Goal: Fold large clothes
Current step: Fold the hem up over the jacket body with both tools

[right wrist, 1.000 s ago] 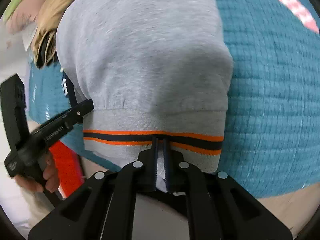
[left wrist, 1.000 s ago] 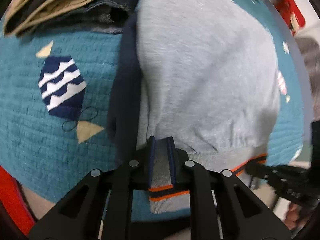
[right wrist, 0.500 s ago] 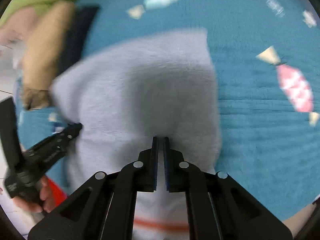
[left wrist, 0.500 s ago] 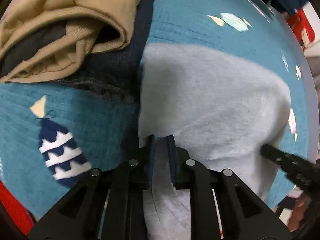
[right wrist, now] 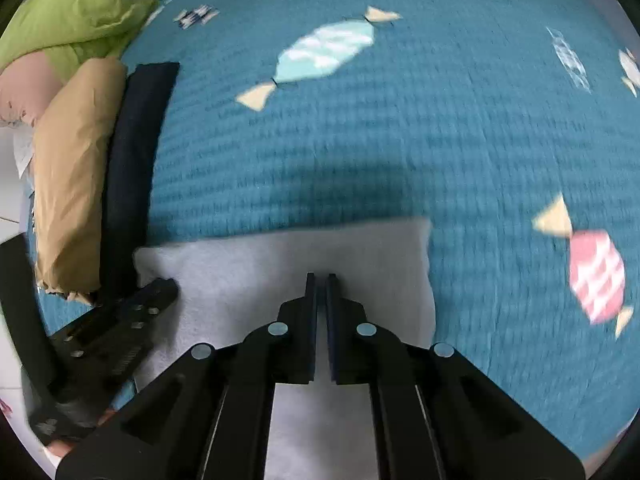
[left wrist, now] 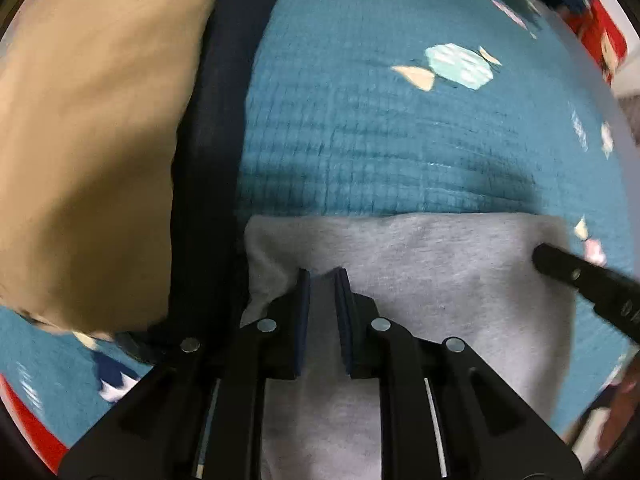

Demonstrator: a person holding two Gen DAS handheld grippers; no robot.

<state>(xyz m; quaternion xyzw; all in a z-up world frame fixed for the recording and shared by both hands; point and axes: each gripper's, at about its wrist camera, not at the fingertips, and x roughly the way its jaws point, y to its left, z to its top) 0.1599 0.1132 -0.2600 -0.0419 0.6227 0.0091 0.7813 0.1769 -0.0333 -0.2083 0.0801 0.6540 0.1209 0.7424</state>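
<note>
Grey fleece: the grey sweatshirt lies on the teal quilt, its far edge straight across the cloth; this garment is my landmark for all lines below.
Left gripper: I hold it on the sweatshirt's left part; jaws narrow, a fold of grey fabric pinched between the blue pads.
Right gripper: I hold it on the sweatshirt's right part; jaws almost fully together, pinching the grey fabric, which shows as a thin pale strip in the slit.
Cross-view: from the right wrist camera my left gripper reaches onto the sweatshirt's left corner; from the left wrist camera my right gripper's tip rests at its right corner.
Navy garment: a long dark strip just left of the sweatshirt, running away from it.
Tan garment: folded bundle left of the navy strip, touching it.
Green cloth: bunched far beyond the sweatshirt's left side, past the tan bundle.
Image quality: motion blur in both views.
</note>
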